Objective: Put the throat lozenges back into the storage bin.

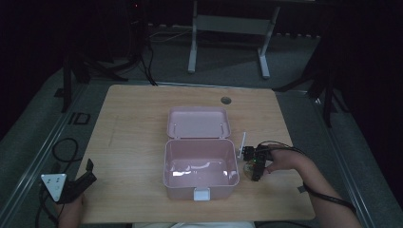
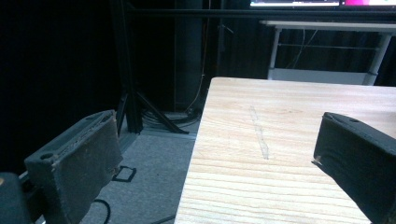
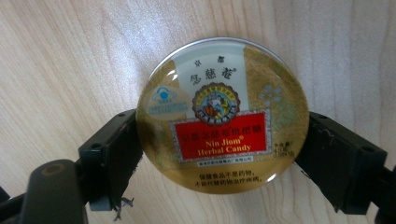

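Gold candy tin [image 3: 223,114] sits pinched between the right gripper [image 3: 219,154]'s jaws; its smooth rim could slip free. Left gripper [image 2: 219,158] gapes wide, empty

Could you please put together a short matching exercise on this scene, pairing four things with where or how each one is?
Things:
1. candy tin
2. pink box
3. left gripper
4. box lid

States or places:
A. open, at the table's near left corner, holding nothing
B. lying flat on the wooden table, between the jaws of the right gripper
C. swung back, on the far side of the box
D. open in the middle of the table, nothing visible inside

Pairs: 1-B, 2-D, 3-A, 4-C
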Demonstrator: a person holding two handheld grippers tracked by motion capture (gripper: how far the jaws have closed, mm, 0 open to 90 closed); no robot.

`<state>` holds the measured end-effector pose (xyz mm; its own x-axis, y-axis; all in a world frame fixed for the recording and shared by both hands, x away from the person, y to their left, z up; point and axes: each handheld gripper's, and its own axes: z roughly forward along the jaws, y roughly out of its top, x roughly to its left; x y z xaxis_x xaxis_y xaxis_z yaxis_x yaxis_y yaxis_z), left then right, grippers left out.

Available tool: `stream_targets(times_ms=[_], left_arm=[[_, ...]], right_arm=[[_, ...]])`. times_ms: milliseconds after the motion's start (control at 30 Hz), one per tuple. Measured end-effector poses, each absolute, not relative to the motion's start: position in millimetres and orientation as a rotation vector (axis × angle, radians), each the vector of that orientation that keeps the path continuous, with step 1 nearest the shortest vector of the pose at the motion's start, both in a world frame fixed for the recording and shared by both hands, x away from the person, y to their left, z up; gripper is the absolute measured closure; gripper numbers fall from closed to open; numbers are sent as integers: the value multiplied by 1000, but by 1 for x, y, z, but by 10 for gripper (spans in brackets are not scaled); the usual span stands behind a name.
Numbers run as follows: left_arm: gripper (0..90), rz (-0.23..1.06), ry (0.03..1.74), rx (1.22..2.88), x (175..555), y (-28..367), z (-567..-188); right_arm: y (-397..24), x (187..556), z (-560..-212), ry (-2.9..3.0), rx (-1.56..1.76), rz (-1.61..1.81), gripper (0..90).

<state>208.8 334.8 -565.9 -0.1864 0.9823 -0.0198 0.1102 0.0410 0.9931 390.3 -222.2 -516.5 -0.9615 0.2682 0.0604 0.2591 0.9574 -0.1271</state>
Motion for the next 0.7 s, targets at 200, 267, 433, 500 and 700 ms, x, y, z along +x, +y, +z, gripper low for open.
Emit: stream_targets(times_ms=[200, 267, 433, 500, 700], left_arm=[[11, 1267, 1446, 1177, 209, 335, -566], [11, 1267, 1447, 1177, 209, 335, -566], [11, 1267, 1447, 1180, 209, 335, -566], [11, 1268, 1448, 1177, 209, 335, -566], [10, 1268, 1448, 1180, 209, 335, -566]], right_arm=[[-220, 390, -515, -3035, -385, 208, 198], [-221, 389, -512, -3021, -366, 206, 199], [-224, 383, -499, -3019, -293, 180, 200], [-224, 378, -496, -3042, -212, 188, 200], [-224, 371, -488, -3047, -155, 209, 201]])
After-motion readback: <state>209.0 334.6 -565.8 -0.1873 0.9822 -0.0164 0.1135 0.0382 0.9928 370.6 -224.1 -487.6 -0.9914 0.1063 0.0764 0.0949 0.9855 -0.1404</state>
